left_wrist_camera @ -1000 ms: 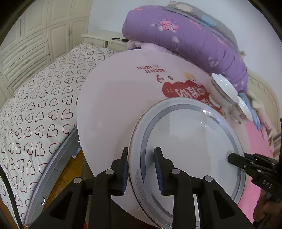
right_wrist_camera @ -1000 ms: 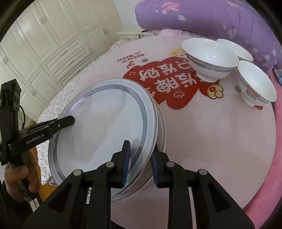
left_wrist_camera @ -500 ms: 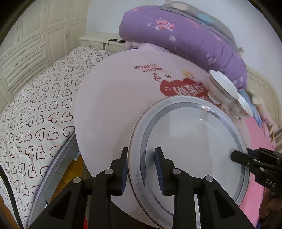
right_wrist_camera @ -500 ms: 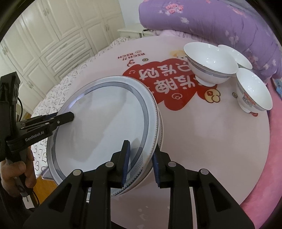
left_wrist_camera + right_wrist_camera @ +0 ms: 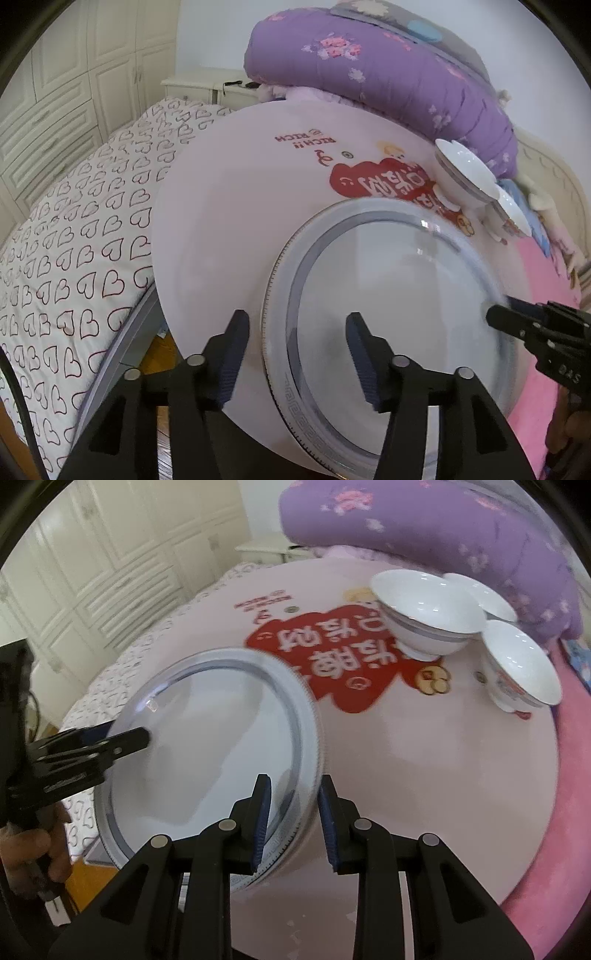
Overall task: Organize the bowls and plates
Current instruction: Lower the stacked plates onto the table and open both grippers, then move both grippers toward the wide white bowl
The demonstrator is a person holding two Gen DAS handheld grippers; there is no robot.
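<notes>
A large white plate (image 5: 388,314) (image 5: 207,746) with a grey band lies on top of another plate at the near edge of the round pink table (image 5: 229,206) (image 5: 443,760). My left gripper (image 5: 297,317) straddles its left rim; the jaws are opening, wide apart, and the pads are off the plate. On the opposite side, my right gripper (image 5: 294,781) has the rim between its pads, slightly apart and not visibly pressing. Three white bowls (image 5: 428,613) (image 5: 484,594) (image 5: 521,664) stand at the table's far right.
A rolled purple quilt (image 5: 388,77) lies behind the table. A bed with a heart-print sheet (image 5: 74,240) is on the left and a pink blanket (image 5: 569,812) on the right. White wardrobes (image 5: 110,554) line the far wall. A hand (image 5: 33,853) holds the left gripper.
The left jaws have opened wide and let go of the plate's rim. The right jaws have widened a little. The top plate has settled onto the plate beneath it.
</notes>
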